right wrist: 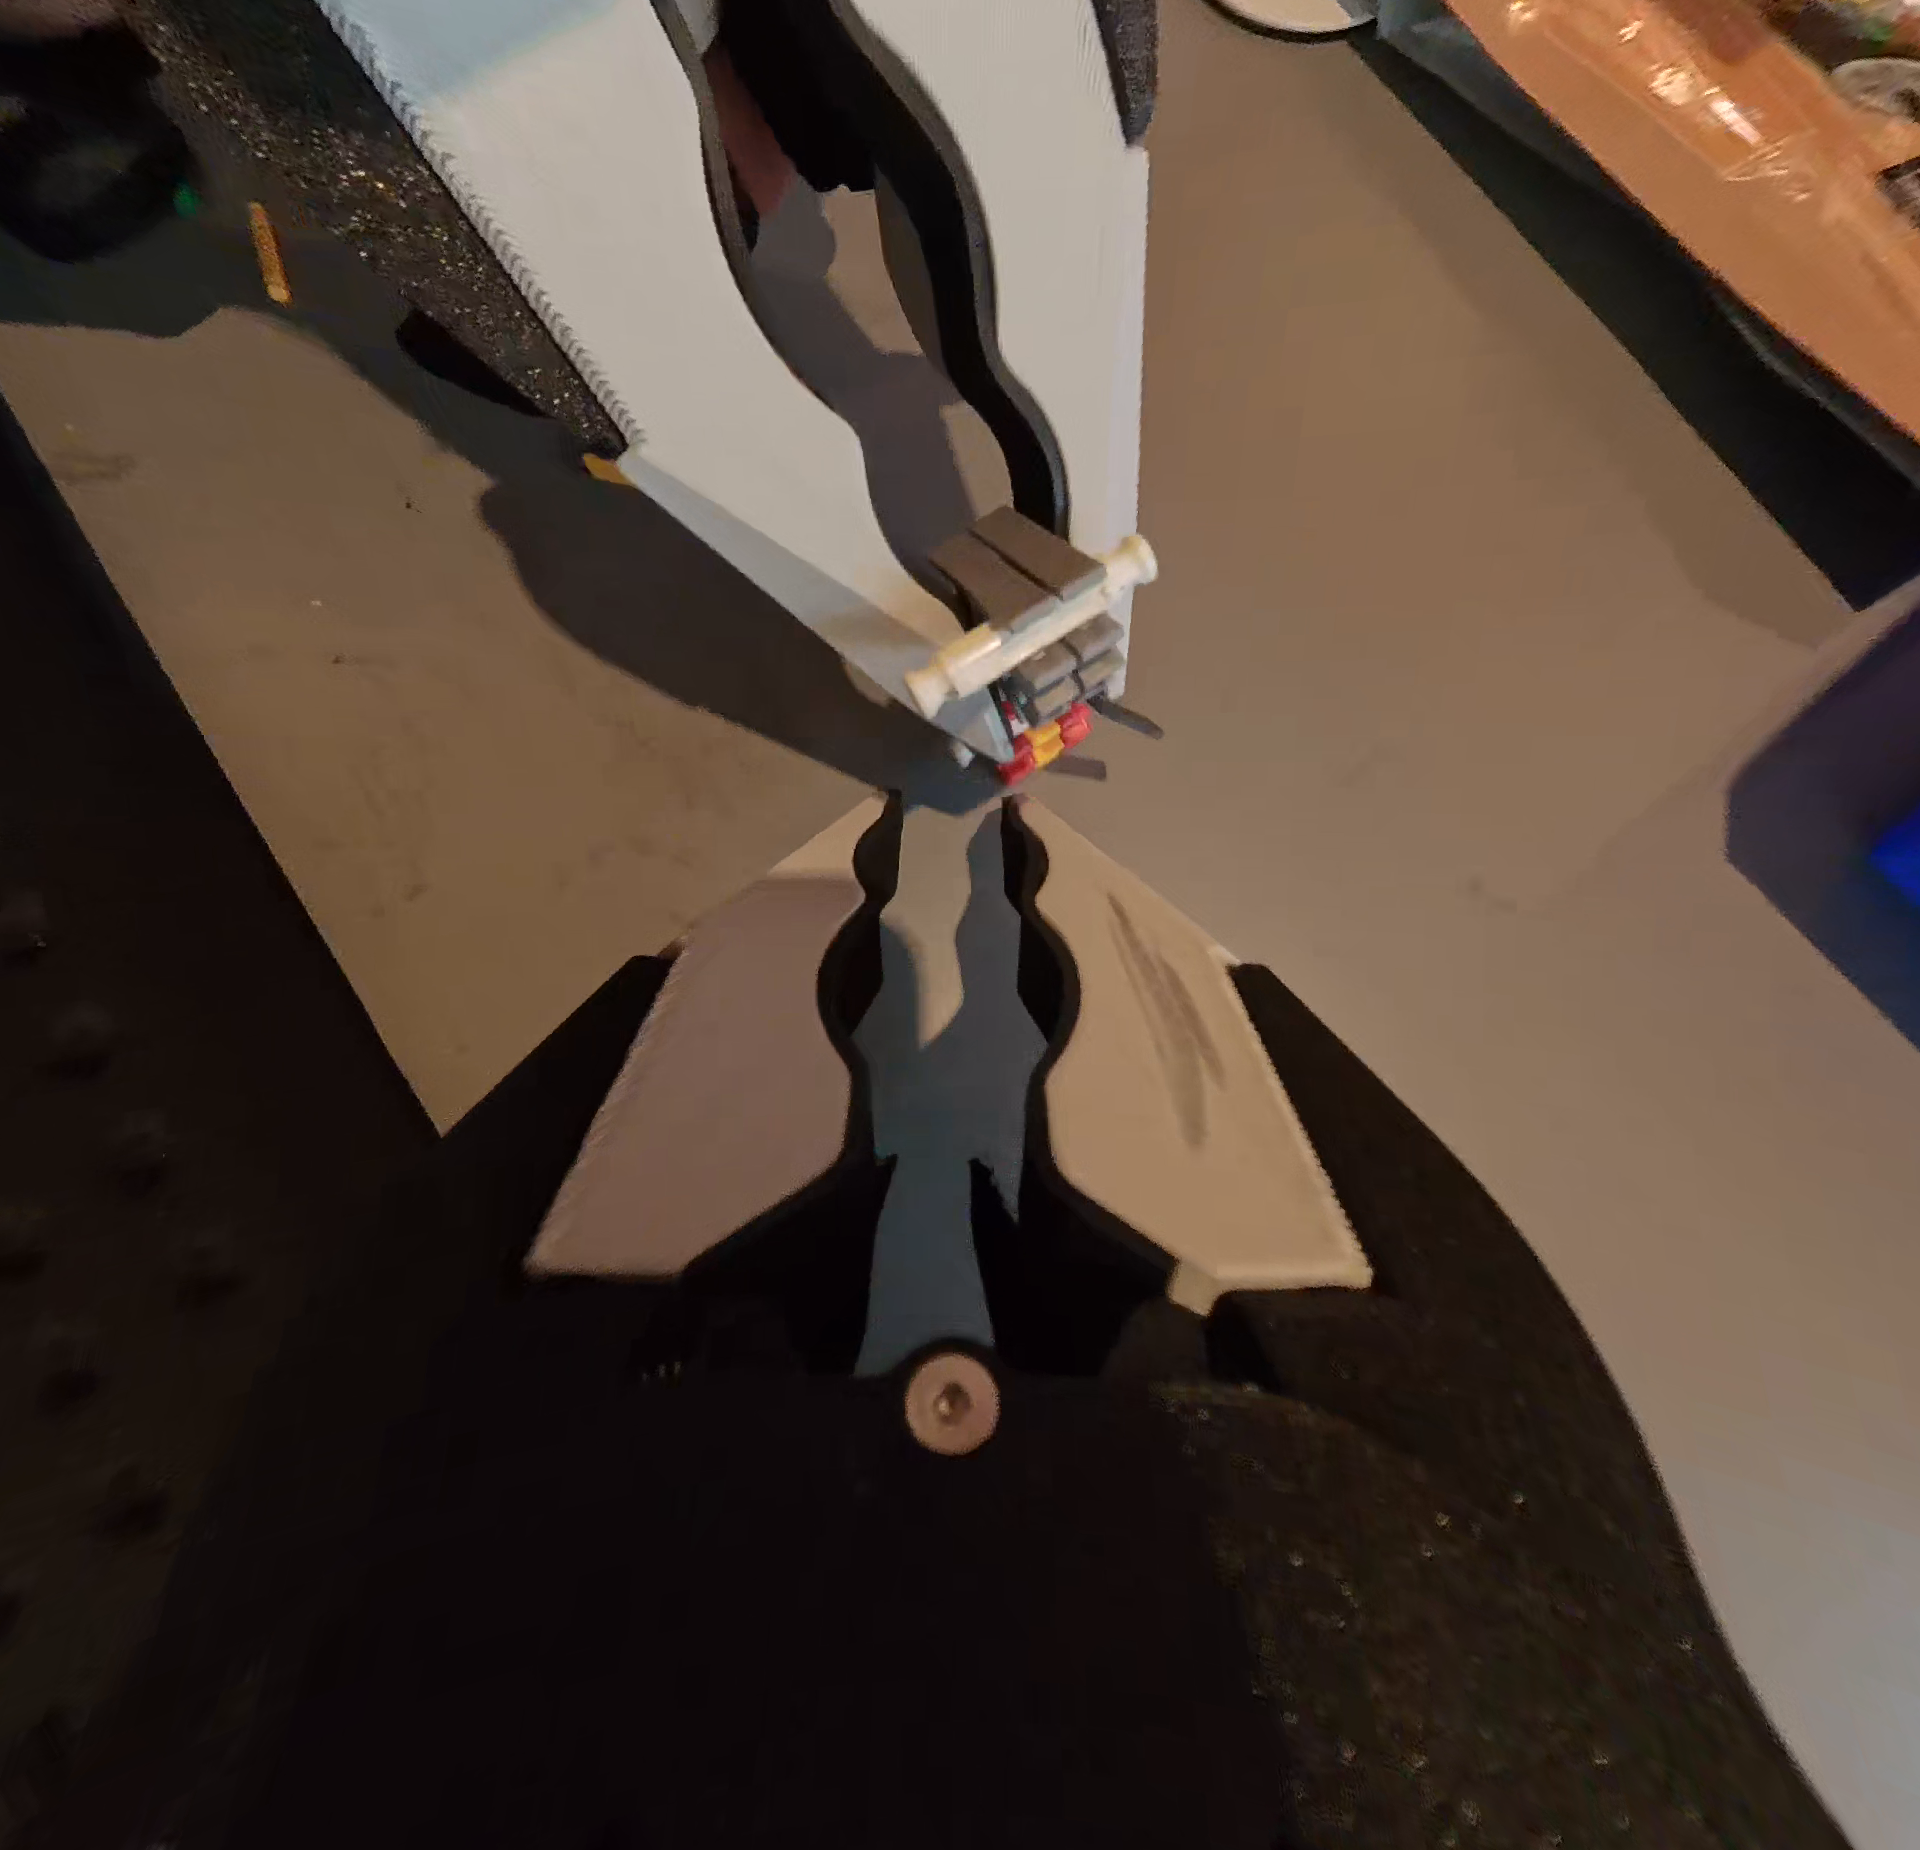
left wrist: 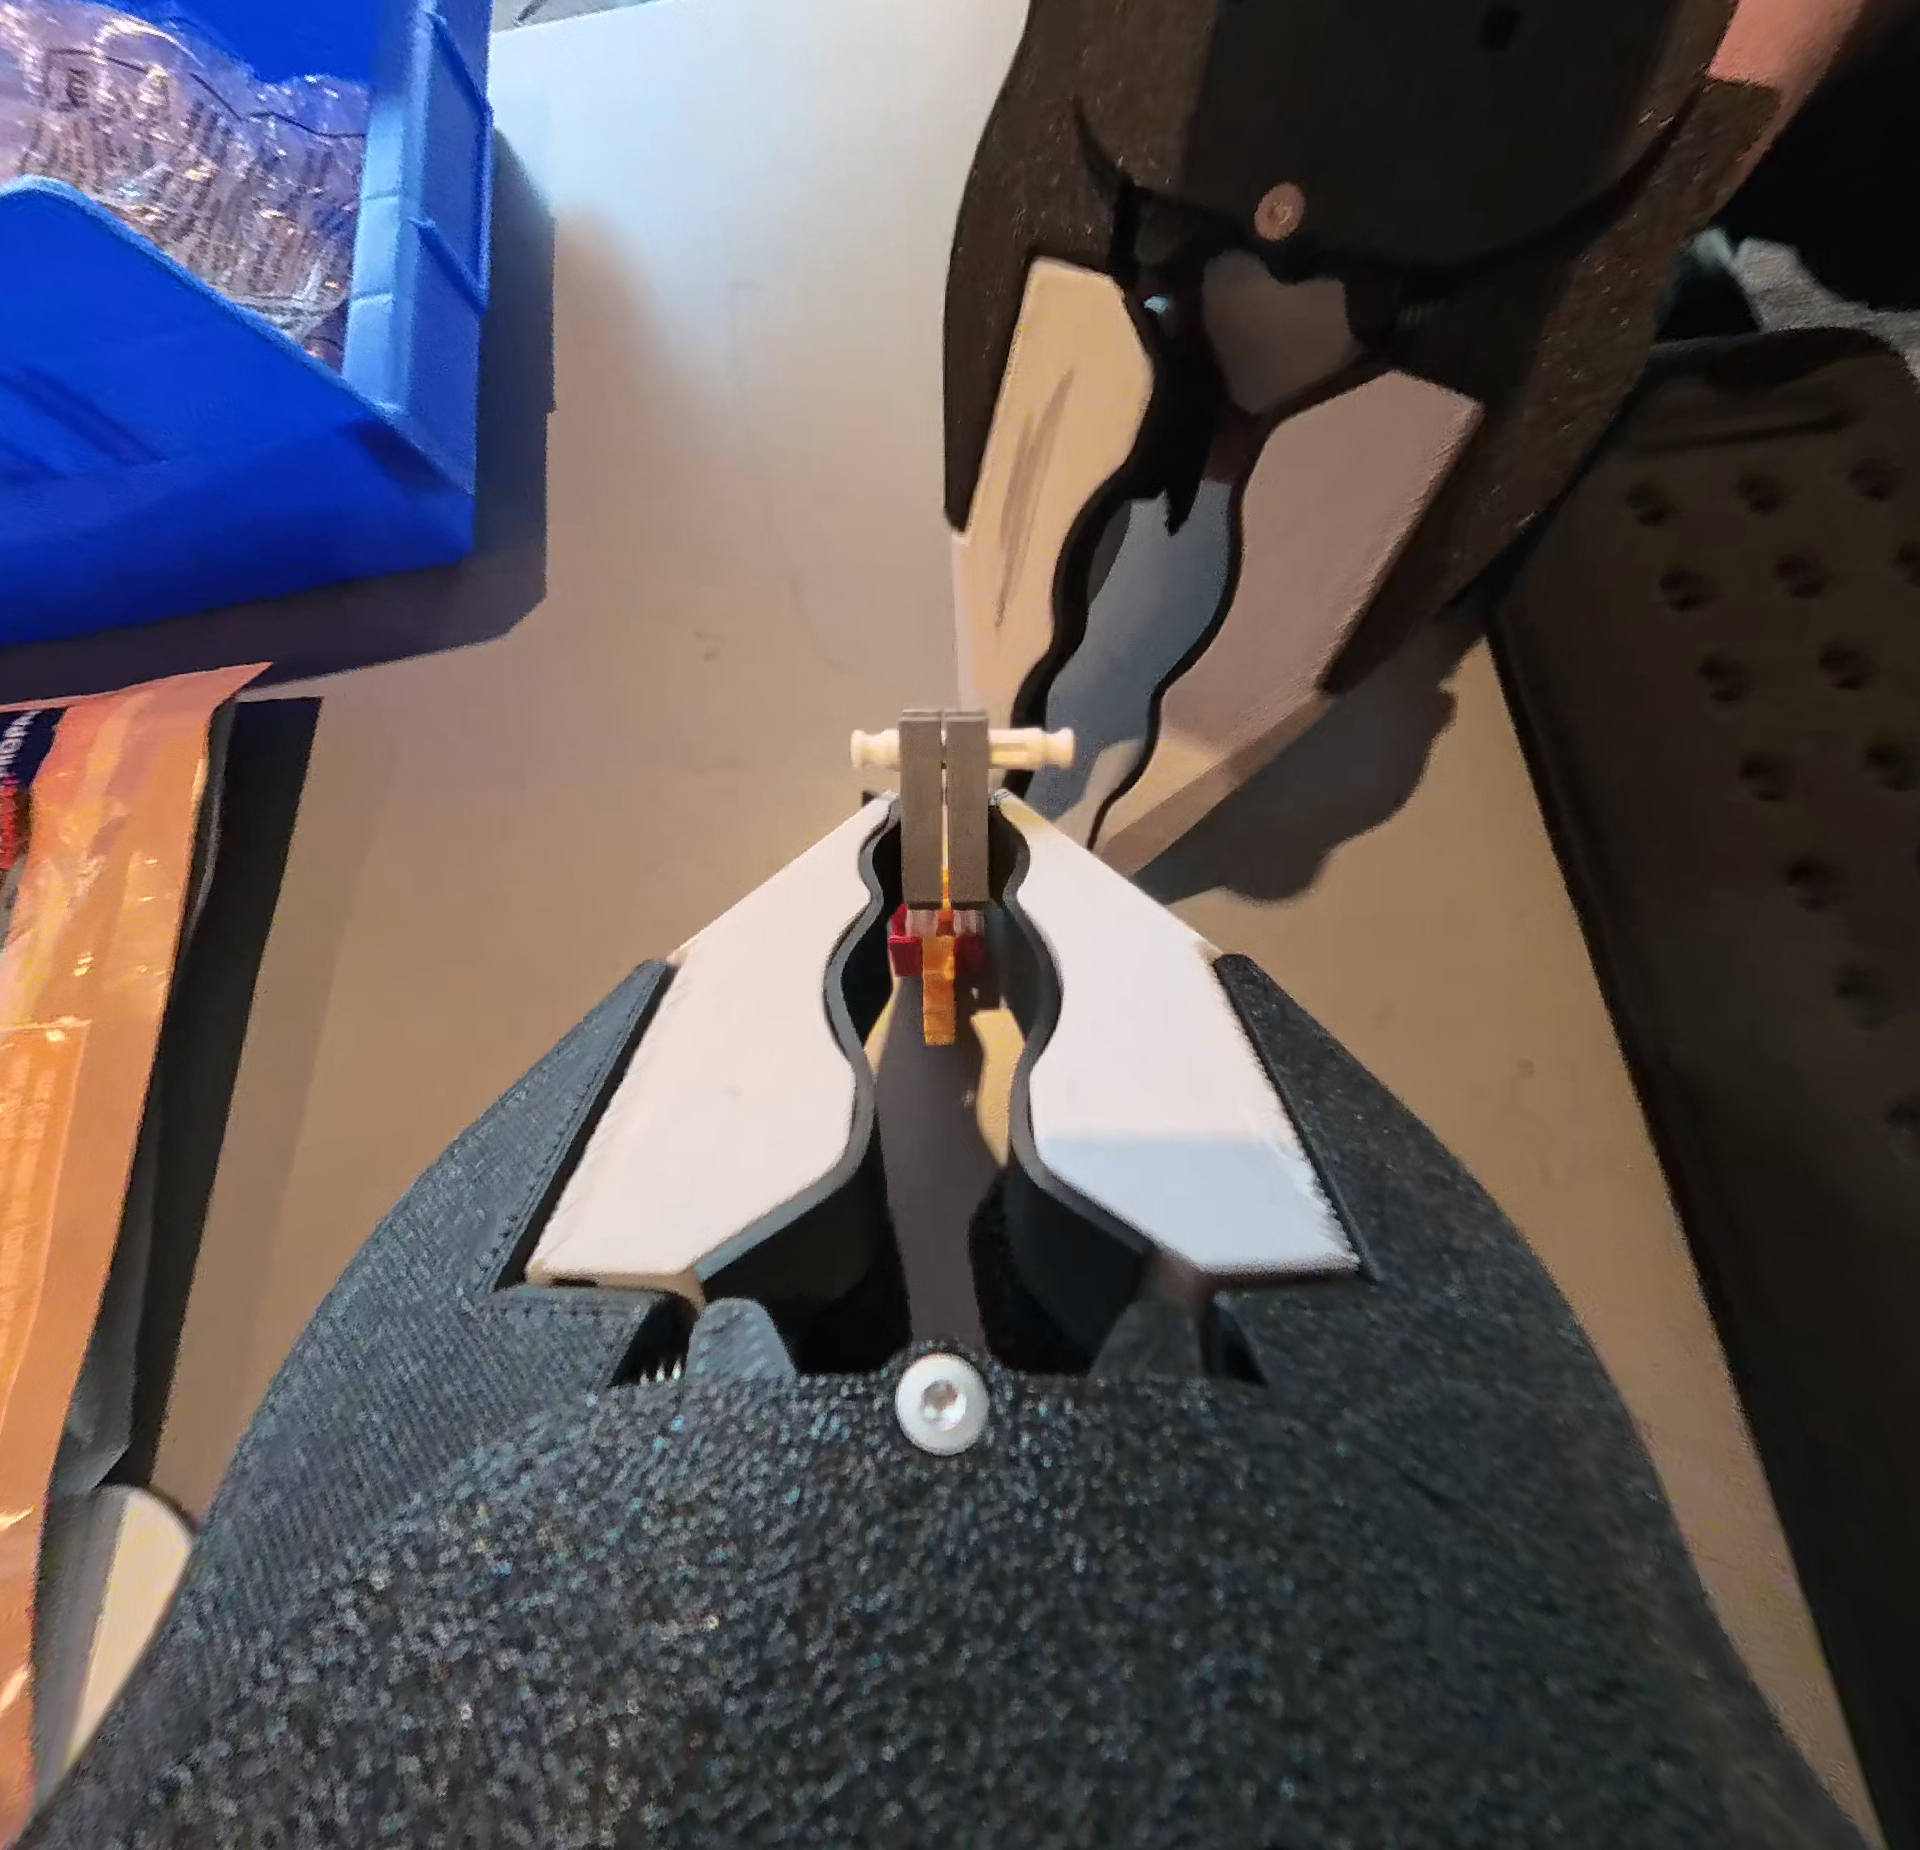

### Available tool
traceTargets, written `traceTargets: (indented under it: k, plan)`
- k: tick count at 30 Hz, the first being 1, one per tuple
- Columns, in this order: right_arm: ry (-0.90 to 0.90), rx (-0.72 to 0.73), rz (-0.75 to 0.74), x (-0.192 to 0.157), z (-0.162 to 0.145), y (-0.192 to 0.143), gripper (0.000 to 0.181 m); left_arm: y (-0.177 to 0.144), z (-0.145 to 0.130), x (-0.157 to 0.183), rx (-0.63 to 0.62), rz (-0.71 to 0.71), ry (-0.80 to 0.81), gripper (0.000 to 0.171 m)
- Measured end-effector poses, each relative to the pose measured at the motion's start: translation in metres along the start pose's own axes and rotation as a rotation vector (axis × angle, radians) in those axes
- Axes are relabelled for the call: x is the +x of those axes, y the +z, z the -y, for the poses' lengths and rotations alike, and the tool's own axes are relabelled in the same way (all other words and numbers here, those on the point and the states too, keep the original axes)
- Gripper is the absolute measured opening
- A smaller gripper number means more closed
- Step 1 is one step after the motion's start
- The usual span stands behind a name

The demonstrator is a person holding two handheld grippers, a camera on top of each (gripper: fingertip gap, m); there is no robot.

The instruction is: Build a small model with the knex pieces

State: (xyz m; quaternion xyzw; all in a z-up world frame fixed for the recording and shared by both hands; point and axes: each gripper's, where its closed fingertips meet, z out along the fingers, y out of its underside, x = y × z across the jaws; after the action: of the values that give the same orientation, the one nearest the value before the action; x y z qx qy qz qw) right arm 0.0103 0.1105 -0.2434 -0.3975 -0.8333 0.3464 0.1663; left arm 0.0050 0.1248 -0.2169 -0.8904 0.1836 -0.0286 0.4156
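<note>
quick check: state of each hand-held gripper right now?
Left hand-held gripper: closed on a small brick assembly.
Right hand-held gripper: holding nothing, fingertips nearly together with a narrow gap, just short of the assembly.

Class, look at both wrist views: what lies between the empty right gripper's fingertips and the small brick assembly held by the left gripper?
Only bare table. In the right wrist view the right gripper stops just short of the brick assembly, clamped by the left gripper.

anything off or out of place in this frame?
Nothing damaged or spilled. The left gripper is shut on a small brick assembly of grey, white, red and orange parts, held off the table. The right gripper is empty, jaws slightly apart. One stray yellow piece lies alone near the table's edge.
</note>
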Motion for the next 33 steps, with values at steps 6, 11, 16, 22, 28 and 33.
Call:
traceTargets:
  k: [6,11,16,22,28,33]
  plan:
    - [-0.018,0.058,-0.036,0.008,0.007,-0.018,0.018,0.002,0.003,0.008,0.006,-0.022,0.058,0.010]
    - [-0.108,0.104,-0.047,0.006,0.015,-0.041,0.030,0.002,0.009,0.009,0.011,0.040,0.144,0.011]
    - [-0.175,0.133,-0.050,0.003,0.025,-0.052,0.031,0.006,0.005,0.014,-0.018,0.033,0.172,0.024]
    - [-0.141,0.050,0.023,0.003,0.011,-0.030,0.038,0.003,-0.003,0.011,-0.010,-0.034,0.117,0.030]
    - [-0.142,-0.030,0.059,-0.006,0.000,-0.011,0.040,-0.007,-0.012,0.005,-0.041,-0.055,0.041,0.057]
    - [-0.159,-0.091,0.062,-0.010,-0.009,0.001,0.039,-0.005,-0.024,0.005,-0.101,-0.051,0.046,0.039]
